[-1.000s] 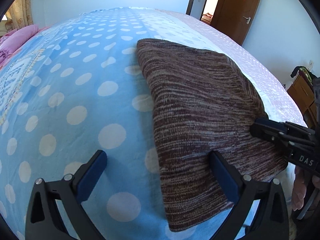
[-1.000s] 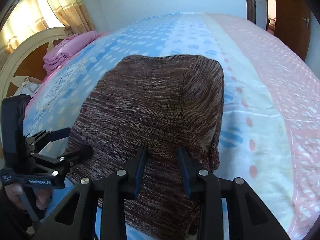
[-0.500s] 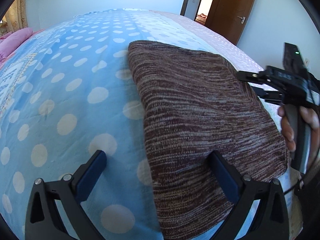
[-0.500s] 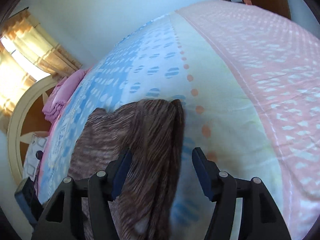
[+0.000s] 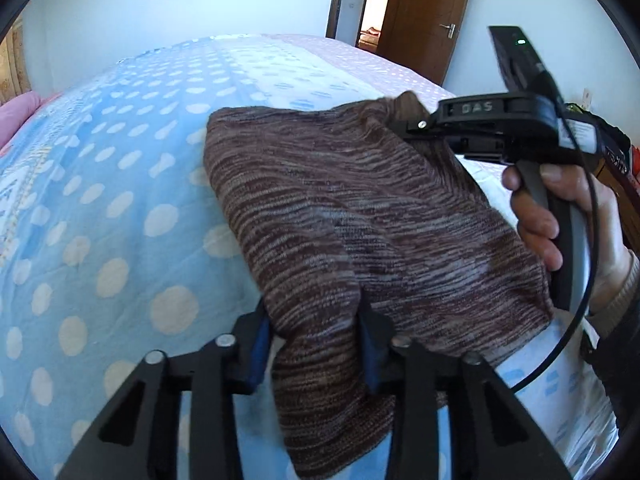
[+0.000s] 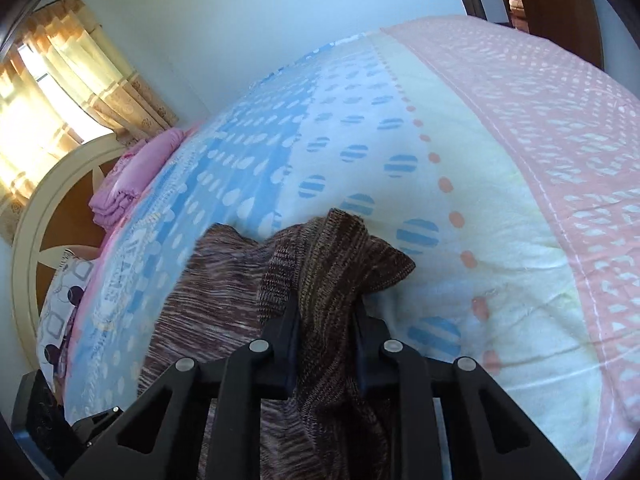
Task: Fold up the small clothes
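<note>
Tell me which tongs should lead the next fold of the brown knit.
Probably the right tongs: they pinch the brown knit's raised far corner. The left tongs hold the near edge.

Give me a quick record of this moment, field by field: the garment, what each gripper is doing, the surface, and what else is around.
garment: brown knit sweater, partly lifted off the bed
left gripper: shut on the sweater's near edge
right gripper: shut on a bunched corner of the sweater
surface: bed with polka-dot bedspread
nearby: folded pink blanket by the headboard; wooden door behind
</note>
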Demonstrator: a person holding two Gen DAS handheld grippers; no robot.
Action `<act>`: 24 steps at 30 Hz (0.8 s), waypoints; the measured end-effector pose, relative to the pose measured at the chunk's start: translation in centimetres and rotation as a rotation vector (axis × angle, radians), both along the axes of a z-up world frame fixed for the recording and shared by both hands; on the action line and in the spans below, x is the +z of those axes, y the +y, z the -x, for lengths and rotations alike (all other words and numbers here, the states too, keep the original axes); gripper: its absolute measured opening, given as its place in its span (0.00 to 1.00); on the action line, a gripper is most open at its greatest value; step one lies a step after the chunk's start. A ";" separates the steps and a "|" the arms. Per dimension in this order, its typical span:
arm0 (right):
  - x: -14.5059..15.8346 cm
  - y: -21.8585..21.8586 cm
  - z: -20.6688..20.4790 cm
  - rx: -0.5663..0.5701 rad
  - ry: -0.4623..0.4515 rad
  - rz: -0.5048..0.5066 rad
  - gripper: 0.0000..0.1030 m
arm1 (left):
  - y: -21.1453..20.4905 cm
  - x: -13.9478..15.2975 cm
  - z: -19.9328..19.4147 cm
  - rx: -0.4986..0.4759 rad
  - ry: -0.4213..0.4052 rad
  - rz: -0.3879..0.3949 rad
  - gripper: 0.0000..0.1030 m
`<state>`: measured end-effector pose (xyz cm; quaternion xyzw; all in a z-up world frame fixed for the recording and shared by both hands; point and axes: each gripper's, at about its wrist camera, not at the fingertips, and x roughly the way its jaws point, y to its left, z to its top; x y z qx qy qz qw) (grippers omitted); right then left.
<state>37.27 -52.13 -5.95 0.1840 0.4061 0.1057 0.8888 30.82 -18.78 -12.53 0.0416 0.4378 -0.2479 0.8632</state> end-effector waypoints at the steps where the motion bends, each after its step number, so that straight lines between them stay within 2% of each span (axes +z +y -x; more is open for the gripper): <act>1: 0.7 0.2 0.5 0.001 -0.016 -0.009 0.20 | 0.2 0.2 0.1 0.001 0.001 0.000 0.32; 9: 3.9 4.8 3.1 0.063 -0.069 0.018 0.20 | 2.3 2.5 3.4 0.015 -0.043 -0.021 0.30; 15: 4.4 8.7 4.4 0.115 -0.084 -0.032 0.20 | 5.8 4.2 5.8 0.054 -0.071 -0.033 0.30; 24: 4.4 15.7 5.4 0.213 -0.087 -0.050 0.20 | 10.4 5.2 9.4 0.122 -0.098 -0.066 0.30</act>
